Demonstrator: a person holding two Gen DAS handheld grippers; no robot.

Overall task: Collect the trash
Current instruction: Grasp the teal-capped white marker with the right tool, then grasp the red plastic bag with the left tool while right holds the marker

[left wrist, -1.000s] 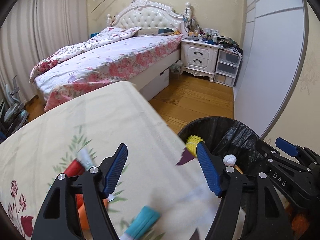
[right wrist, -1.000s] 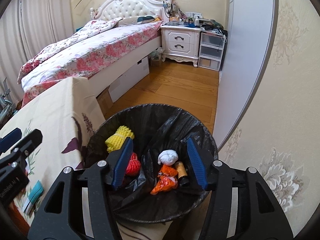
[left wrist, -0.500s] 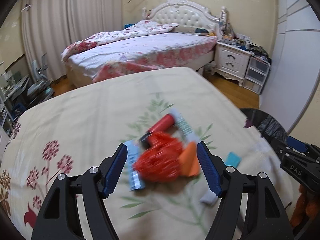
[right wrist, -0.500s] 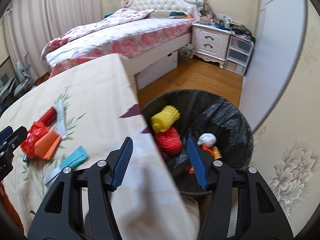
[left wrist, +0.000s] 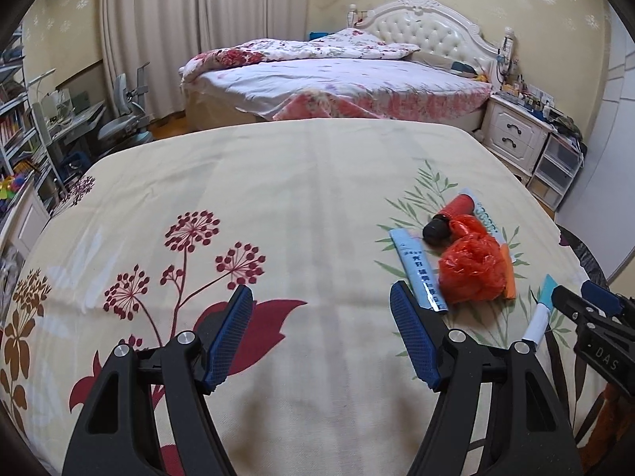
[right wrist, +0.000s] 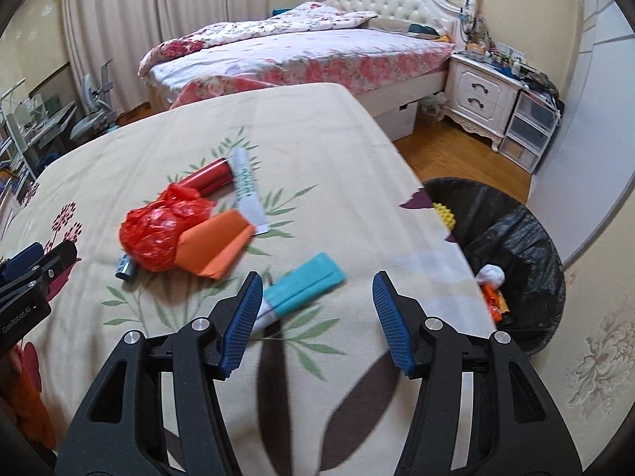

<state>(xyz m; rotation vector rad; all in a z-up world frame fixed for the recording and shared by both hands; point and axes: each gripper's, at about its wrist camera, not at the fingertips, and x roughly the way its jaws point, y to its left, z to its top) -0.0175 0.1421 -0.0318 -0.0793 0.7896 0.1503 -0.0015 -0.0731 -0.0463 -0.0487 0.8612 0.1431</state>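
Left gripper point(left wrist: 321, 335): low centre of its own view, jaws wide apart, nothing between them, only bare floral cloth below.
Right gripper point(right wrist: 317, 317): low centre of its own view, jaws parted and empty, no pad pressing on anything.
Counter point(right wrist: 317, 127): covered in a cream floral cloth, filling most of both views.
Red plastic bag point(right wrist: 158, 230): crumpled, left of centre in the right view, touching the orange folded paper point(right wrist: 214, 246).
Red tube point(right wrist: 210, 176): just above the bag, beside a white wrapper point(right wrist: 248, 190).
Teal packet point(right wrist: 305, 281): just above the right gripper's left pad.
Bin point(right wrist: 528, 238): black-lined, right edge of the right view, off the counter's corner, trash inside.
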